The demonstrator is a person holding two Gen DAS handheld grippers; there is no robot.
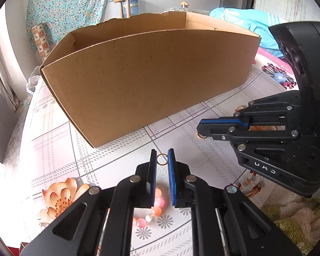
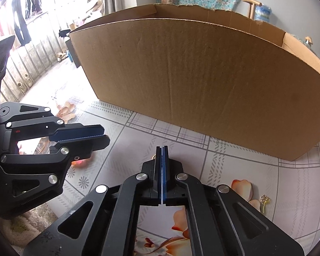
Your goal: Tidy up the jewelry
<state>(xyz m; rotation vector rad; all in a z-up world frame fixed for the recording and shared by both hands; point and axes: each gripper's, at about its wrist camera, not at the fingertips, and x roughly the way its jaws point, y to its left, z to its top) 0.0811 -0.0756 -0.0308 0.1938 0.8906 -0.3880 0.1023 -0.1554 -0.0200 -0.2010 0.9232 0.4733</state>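
Picking small pieces off the table [image 1: 53, 132] is the step in hand, as I read it; none has gone into the box [image 1: 149, 74] yet.

Left gripper [image 1: 162, 150]: jaws nearly closed, a narrow gap. A gold ring [image 1: 162, 159] spans that gap at the very tips, one pad on each side. I read it as pinched, lightly. Thin wire, round, smooth and bright.

Right gripper [image 2: 162, 147]: jaws fully closed, pads meeting flat. A second ring [image 1: 201, 136] peeks out at the tips, low against the cloth. Whether its wire is caught I cannot tell; it may only lie underneath.

Bead bracelet [image 1: 159, 204]: on the cloth under my left fingers, near the front edge. Round glossy beads, pink and orange, a few clear.

Gold trinket [image 2: 264, 200]: small, knobbly, towards the right edge of the table, well apart from both grippers.

Box: plain brown cardboard, matte, open top, one torn rim, standing across the far side of the table. Cloth is slick, printed with grey checks and peach flowers.

Next move, my judgement: lift the left ring clear over the near wall and release inside. The right needs a surer bite, since thin wire slips on flat cloth.
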